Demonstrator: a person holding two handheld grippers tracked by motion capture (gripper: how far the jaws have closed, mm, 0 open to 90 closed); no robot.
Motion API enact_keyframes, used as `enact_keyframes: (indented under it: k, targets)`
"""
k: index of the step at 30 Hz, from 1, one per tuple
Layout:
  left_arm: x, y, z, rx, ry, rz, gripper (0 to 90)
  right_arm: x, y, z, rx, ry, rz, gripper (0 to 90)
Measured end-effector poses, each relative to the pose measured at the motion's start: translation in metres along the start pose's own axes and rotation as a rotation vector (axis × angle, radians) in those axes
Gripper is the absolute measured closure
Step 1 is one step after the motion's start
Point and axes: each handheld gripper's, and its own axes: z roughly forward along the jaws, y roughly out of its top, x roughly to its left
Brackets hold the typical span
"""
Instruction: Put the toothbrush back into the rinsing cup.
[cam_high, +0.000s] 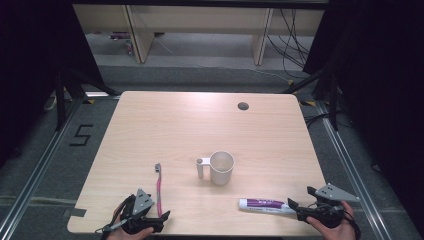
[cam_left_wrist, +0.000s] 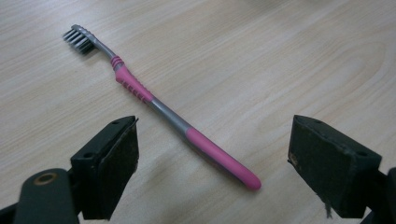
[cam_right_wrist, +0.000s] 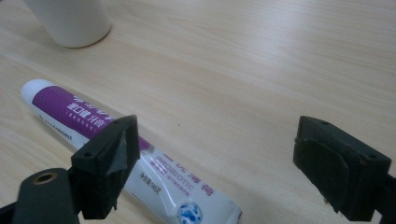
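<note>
Left gripper (cam_high: 150, 220) and right gripper (cam_high: 311, 202) sit spread at the tabletop's near edge. Left gripper view: I'd straddle the brush (cam_left_wrist: 161, 108) handle squarely. Right gripper view: tube (cam_right_wrist: 135, 161) lies under one jaw; I'd recentre first.

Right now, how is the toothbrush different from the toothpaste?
The toothbrush is thin, pink and grey, with bristles at one end; the toothpaste is a fat white and purple tube with writing on it. In the high view the toothbrush points away from the person, while the toothpaste lies sideways. The toothbrush is near the left gripper, the toothpaste by the right gripper. Both lie flat on the table, and nothing grips them.
</note>
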Motion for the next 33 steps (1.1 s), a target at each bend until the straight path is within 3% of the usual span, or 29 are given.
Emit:
enact_keyframes:
  k: [5, 7, 9, 14, 22, 30, 33]
  targets:
    - [-0.002, -0.001, 0.000, -0.028, -0.009, 0.020, 15.0, 0.000, 0.000, 0.000, 0.000, -0.003, 0.004, 15.7]
    - [-0.002, -0.001, 0.000, -0.030, -0.010, 0.011, 15.0, -0.001, 0.001, 0.000, 0.006, -0.002, 0.001, 15.8]
    - [-0.002, -0.001, 0.000, -0.029, -0.009, -0.003, 15.0, -0.001, 0.000, 0.000, 0.001, 0.001, -0.002, 15.9]
    - [-0.003, 0.000, 0.000, -0.016, -0.028, 0.014, 15.1, -0.001, 0.000, 0.000, 0.007, -0.003, -0.007, 16.3]
    - [-0.003, 0.005, 0.003, -0.008, -0.013, 0.046, 15.1, -0.001, 0.000, 0.002, 0.019, -0.014, -0.005, 16.3]
    - [-0.002, 0.014, 0.007, -0.007, -0.004, 0.042, 15.1, -0.002, 0.000, 0.002, 0.027, -0.011, -0.007, 16.0]
    - [0.000, 0.020, 0.008, 0.016, -0.001, 0.047, 15.2, -0.003, 0.001, 0.001, 0.014, -0.009, -0.006, 15.9]
